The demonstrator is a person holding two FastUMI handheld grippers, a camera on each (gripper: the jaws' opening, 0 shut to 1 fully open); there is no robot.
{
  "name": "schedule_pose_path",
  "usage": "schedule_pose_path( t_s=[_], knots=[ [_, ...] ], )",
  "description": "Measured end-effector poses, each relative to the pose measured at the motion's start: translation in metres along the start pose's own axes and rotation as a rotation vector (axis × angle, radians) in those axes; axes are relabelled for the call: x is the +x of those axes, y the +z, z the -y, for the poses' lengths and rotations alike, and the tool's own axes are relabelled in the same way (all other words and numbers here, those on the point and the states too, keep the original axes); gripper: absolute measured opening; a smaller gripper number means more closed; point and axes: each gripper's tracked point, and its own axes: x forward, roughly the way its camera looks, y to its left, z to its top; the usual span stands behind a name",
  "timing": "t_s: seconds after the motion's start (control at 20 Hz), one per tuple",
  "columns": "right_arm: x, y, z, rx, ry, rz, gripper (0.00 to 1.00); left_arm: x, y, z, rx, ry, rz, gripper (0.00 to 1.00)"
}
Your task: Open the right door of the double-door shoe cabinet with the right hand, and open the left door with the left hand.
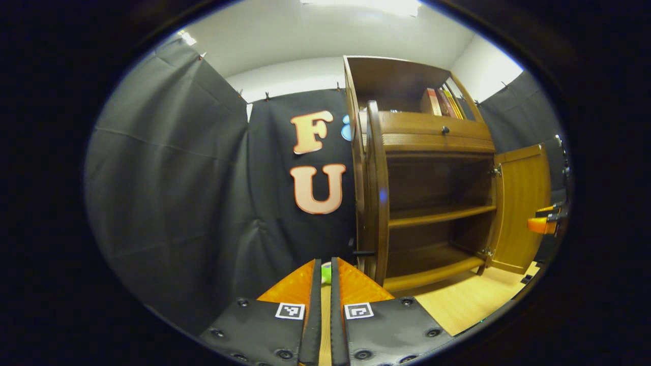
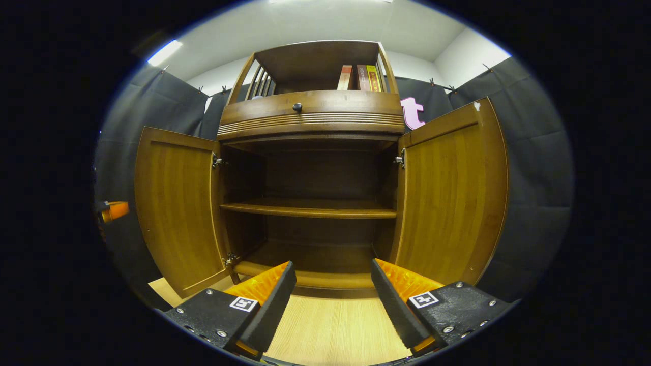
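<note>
The shoe cabinet (image 2: 310, 122) is glossy brown wood with metal hinges (image 2: 217, 162), the floor (image 2: 335, 330) pale matt wood.

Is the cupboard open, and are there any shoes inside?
Open. Both the left door and right door are swung wide off the cabinet. The two shelves inside look bare, with no shoes.

You've got light wood floor (image 2: 335, 330), shoe cabinet (image 2: 310, 122) standing directly on it, books (image 2: 360, 77) on cabinet's top shelf
</note>
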Motion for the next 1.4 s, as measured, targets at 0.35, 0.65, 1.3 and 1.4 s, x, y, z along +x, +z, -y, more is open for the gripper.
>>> schedule_pose_path(
  t_s=[0.35, 0.65, 1.3, 1.4],
  knots=[
    [-0.001, 0.003, 0.02, 0.012, 0.028, -0.008, 0.92, 0.019, 0.024, 0.109, -0.062, -0.063, 0.007, 0.14],
    [-0.017, 0.013, 0.057, -0.005, -0.001, 0.015, 1.0, 0.038, 0.004, 0.195, -0.054, -0.12, -0.003, 0.15],
    [-0.017, 0.013, 0.079, 0.017, 0.012, 0.043, 0.93, 0.047, -0.028, 0.219, -0.03, -0.057, -0.061, 0.98],
    [-0.017, 0.012, 0.08, 0.019, 0.009, 0.042, 1.0, 0.046, -0.027, 0.214, -0.048, -0.045, -0.06, 0.98]
  ],
)
